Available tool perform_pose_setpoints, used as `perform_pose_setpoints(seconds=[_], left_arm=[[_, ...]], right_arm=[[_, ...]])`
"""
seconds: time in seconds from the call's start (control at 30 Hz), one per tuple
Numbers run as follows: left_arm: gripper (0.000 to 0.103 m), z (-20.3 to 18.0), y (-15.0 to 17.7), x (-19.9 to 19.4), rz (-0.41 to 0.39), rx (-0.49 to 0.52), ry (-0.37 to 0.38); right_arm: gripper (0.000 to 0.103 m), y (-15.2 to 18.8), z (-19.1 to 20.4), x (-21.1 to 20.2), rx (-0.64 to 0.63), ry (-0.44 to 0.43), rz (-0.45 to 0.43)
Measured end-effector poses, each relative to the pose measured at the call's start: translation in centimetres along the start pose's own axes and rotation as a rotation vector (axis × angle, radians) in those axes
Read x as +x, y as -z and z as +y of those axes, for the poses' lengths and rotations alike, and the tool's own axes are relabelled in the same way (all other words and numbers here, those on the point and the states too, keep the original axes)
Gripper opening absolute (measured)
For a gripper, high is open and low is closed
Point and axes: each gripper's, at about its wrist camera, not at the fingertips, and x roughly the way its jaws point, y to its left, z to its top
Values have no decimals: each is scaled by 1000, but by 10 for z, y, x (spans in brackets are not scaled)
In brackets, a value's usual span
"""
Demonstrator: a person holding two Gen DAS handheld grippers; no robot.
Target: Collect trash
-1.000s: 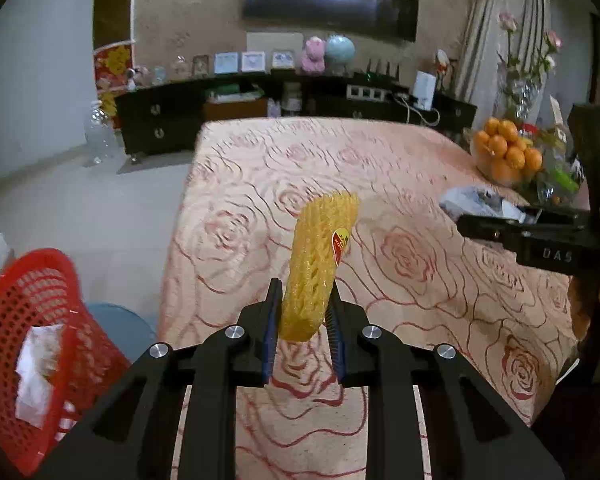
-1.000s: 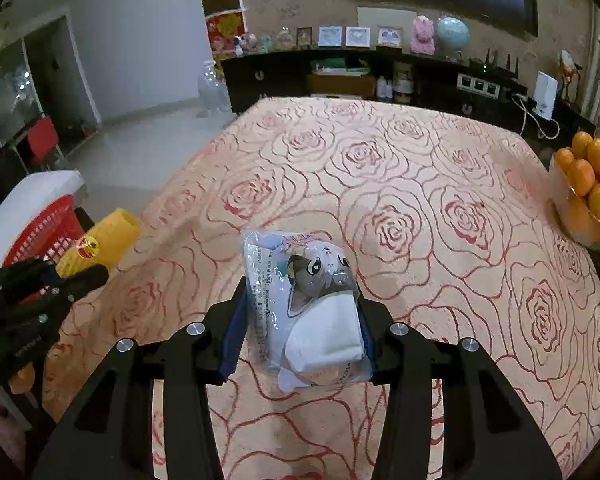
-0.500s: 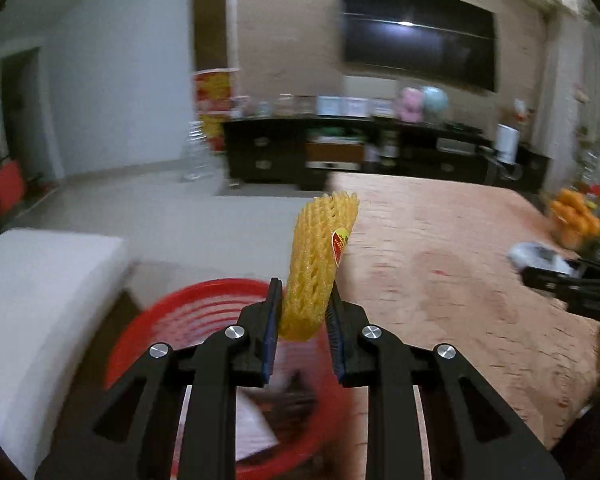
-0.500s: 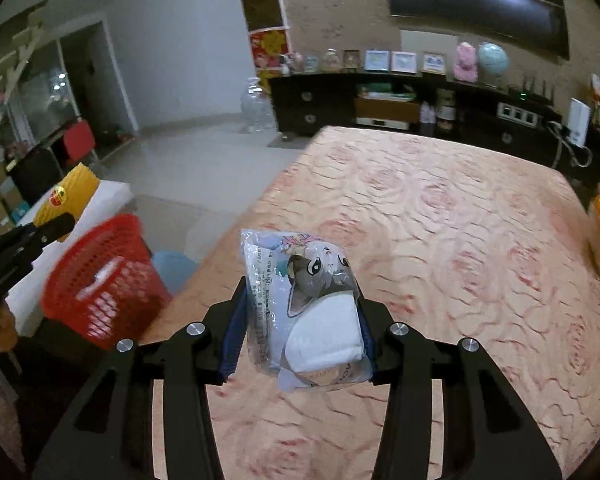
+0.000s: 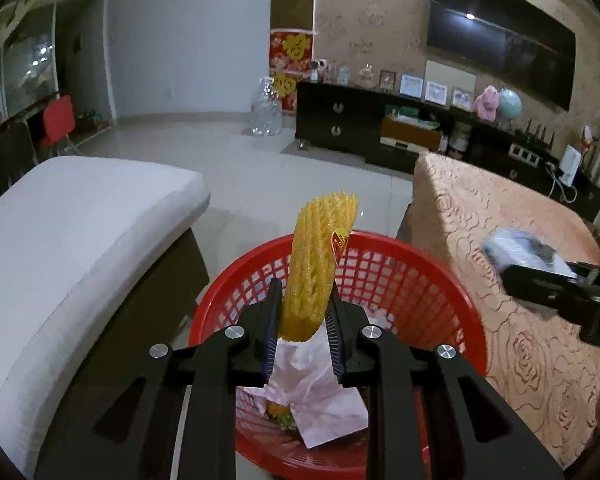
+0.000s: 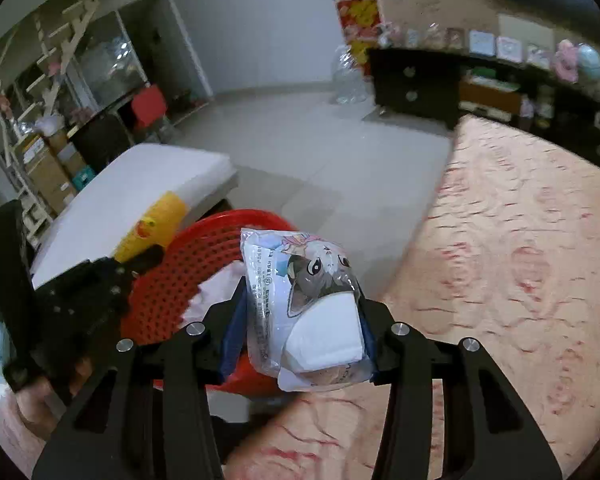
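Left gripper jaws clamped low on foam net: light, soft, crushable. Right gripper jaws pinching tissue pack sides: light, slippery film.

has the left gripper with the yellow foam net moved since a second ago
Yes. The left gripper, shut on the yellow foam net, has swung off the rose-patterned table to above the red basket beside it.
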Motion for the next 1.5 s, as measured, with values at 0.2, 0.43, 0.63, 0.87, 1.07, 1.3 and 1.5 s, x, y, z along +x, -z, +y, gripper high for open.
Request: perform_pose_setpoints(seconds=[0.2, 0.43, 0.63, 0.87, 1.07, 1.3, 1.5], left_arm=[[40, 8, 3, 1, 20, -17, 8], [65, 16, 1, -5, -12, -47, -13], [84, 13, 1, -17, -69, -51, -37], [94, -2, 3, -35, -127, -44, -25], [95, -22, 11, -55, -170, -33, -34], [95, -37, 24, -65, -98, -48, -35], [95, -54, 35, -84, -126, 47, -131]], right_arm=[[56, -4, 17, 24, 23, -66, 51], [75, -6, 19, 17, 59, -93, 34], [87, -3, 11, -13, 58, -50, -40], [96, 25, -1, -64, 0, 100, -162], [96, 59, -3, -92, -64, 197, -222], [96, 72, 2, -109, -76, 155, -276], [96, 77, 8, -108, -75, 158, -263]])
